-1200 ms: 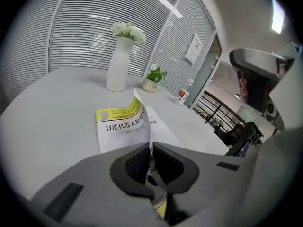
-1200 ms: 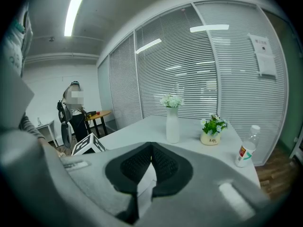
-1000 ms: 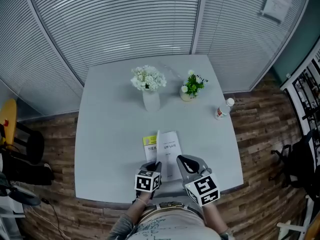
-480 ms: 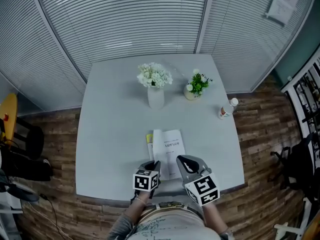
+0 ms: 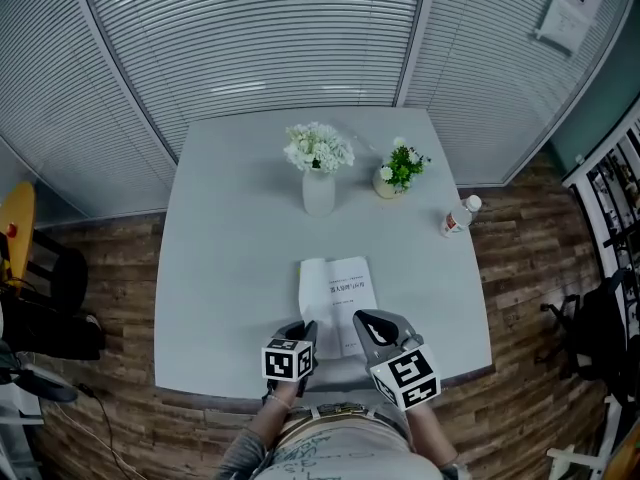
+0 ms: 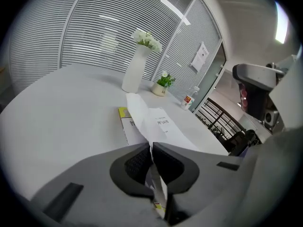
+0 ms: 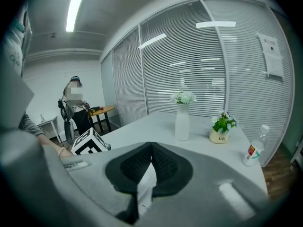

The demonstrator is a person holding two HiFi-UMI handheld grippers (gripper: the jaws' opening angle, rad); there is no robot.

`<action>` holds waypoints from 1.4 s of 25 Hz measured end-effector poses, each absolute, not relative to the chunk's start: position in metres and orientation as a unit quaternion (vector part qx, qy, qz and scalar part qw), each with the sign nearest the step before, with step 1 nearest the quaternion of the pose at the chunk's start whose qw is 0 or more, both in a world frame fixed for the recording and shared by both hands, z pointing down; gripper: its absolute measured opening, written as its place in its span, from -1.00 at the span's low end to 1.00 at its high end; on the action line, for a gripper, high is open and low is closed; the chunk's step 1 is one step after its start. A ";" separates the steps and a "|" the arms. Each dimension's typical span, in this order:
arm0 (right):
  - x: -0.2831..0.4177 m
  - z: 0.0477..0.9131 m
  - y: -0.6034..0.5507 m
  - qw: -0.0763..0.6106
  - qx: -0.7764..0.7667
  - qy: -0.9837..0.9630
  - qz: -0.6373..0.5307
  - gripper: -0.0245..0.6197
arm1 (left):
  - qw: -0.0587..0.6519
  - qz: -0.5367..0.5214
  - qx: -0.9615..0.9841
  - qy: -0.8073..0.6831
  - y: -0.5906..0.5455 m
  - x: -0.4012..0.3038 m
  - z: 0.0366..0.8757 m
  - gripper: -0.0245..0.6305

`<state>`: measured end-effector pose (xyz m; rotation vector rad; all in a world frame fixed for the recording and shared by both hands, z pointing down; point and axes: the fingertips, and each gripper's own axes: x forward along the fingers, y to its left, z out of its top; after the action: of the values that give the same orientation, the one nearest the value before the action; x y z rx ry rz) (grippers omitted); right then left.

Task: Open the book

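The book [image 5: 338, 303] lies on the grey table [image 5: 220, 268] near its front edge, showing a white printed page. My left gripper [image 5: 303, 334] is at the book's near left corner, shut on a white leaf [image 6: 142, 117] that rises from the book. A yellow strip of the book [image 6: 124, 112] shows to the left under that leaf. My right gripper [image 5: 364, 326] is at the near right corner. In the right gripper view its pads [image 7: 163, 167] are shut on a white sheet edge [image 7: 146, 186]. The left gripper's marker cube [image 7: 90, 143] shows beside it.
A white vase of white flowers [image 5: 318, 183] and a small potted plant [image 5: 398, 173] stand behind the book. A bottle [image 5: 455, 218] stands at the table's right edge. Blinds enclose the far side. A person [image 7: 73, 108] stands far off by another table.
The white leaf has swung over to the left and now hides the yellow part in the head view. The left gripper has shifted slightly left with it.
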<state>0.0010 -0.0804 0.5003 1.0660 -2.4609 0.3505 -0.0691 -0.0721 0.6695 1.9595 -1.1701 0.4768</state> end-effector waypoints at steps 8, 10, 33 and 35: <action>-0.015 0.502 -0.078 0.221 0.385 -0.887 0.127 -0.92 | 0.407 0.176 0.769 -0.461 -0.071 -0.086 0.670 -0.90; -0.018 0.502 -0.076 0.222 0.386 -0.887 0.126 -0.92 | 0.410 0.172 0.768 -0.461 -0.070 -0.090 0.670 -0.90; -0.041 0.509 -0.066 0.230 0.395 -0.879 0.132 -0.92 | 0.430 0.163 0.750 -0.475 -0.058 -0.141 0.676 -0.89; -0.044 0.510 -0.066 0.231 0.394 -0.880 0.132 -0.92 | 0.433 0.163 0.748 -0.476 -0.057 -0.144 0.678 -0.89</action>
<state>-0.0436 -0.0656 0.5097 1.0840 -2.4189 0.3630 -0.1436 -0.0570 0.6776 1.8634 -1.1874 0.4070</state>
